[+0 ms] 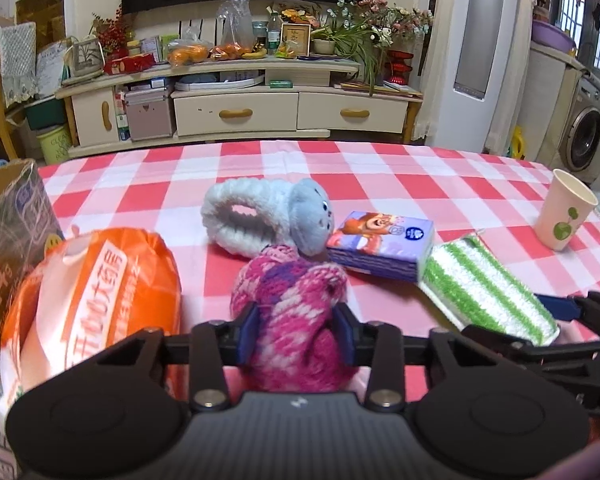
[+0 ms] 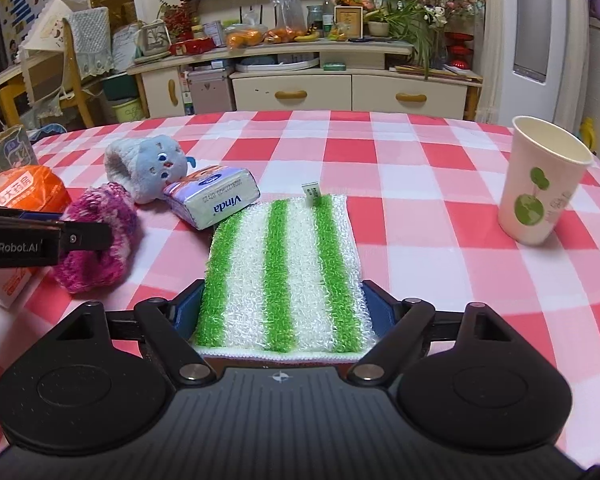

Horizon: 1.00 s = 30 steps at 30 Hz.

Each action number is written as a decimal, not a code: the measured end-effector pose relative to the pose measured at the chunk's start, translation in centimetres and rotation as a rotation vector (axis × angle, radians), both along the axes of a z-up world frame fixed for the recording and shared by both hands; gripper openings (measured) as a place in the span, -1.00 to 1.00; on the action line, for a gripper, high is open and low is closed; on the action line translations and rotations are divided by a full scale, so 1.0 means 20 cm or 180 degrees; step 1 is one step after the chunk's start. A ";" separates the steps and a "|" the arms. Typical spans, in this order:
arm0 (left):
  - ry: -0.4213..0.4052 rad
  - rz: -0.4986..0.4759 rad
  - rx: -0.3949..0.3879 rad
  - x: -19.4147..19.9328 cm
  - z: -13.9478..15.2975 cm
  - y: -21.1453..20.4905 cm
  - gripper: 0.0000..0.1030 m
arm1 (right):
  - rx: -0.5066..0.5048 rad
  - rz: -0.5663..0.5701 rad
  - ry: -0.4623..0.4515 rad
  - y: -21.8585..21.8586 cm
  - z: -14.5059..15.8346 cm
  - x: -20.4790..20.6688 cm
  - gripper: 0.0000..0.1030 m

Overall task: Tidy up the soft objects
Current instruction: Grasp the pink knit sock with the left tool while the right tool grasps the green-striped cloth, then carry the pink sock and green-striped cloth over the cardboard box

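Note:
A pink and purple knitted piece [image 1: 292, 292] lies on the checked tablecloth [image 1: 380, 176]. My left gripper [image 1: 296, 320] is shut on it, the blue pads squeezing both its sides. A green and white striped scrub cloth [image 2: 280, 256] sits between the pads of my right gripper [image 2: 283, 304], which is shut on its near end; both pads touch its edges. Behind them lie a pale blue plush band with a face [image 1: 260, 216] and a Vinda tissue pack [image 2: 216, 200], touching each other.
An orange plastic bag [image 1: 100, 292] and a printed carton [image 1: 8, 216] stand close on the left of the left gripper. A paper cup [image 2: 540, 184] stands upright at the right. Beyond the table's far edge is a cluttered TV cabinet [image 1: 240, 112].

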State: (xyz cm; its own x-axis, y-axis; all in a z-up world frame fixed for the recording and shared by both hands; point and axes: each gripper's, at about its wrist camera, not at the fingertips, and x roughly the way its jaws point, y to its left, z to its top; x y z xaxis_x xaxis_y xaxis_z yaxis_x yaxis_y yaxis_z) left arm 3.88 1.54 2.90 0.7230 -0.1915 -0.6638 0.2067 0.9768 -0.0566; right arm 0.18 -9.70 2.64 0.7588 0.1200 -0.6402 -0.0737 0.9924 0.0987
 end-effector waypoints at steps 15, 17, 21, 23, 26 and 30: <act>0.0318 -0.0320 -0.0405 -0.19 0.02 0.05 -0.34 | 0.0031 -0.0073 0.0012 0.02 0.00 -0.23 0.95; 0.0360 -0.0379 -0.0411 -0.22 0.02 0.05 -0.32 | 0.0034 -0.0078 0.0025 0.03 0.00 -0.27 0.95; 0.0359 -0.0398 -0.0369 -0.25 0.02 0.06 0.03 | 0.0010 -0.0068 0.0038 0.05 0.00 -0.36 0.95; 0.0338 -0.0380 -0.0364 -0.24 0.01 0.06 0.24 | 0.0010 -0.0068 0.0044 0.05 0.00 -0.39 0.95; 0.0250 -0.0372 -0.0304 -0.22 -0.01 0.06 0.52 | -0.0017 -0.0074 0.0044 0.05 0.00 -0.43 0.95; 0.0309 -0.0385 -0.0406 -0.17 -0.06 0.05 0.52 | -0.0031 -0.0088 0.0067 0.05 -0.01 -0.47 0.95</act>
State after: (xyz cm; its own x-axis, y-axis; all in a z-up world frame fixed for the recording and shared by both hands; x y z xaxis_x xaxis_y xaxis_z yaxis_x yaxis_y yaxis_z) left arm 0.51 2.59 1.74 0.6236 -0.3599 -0.6940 0.3095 0.9288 -0.2036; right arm -9.28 -8.63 2.53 0.7480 0.0927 -0.6572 -0.0441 0.9950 0.0902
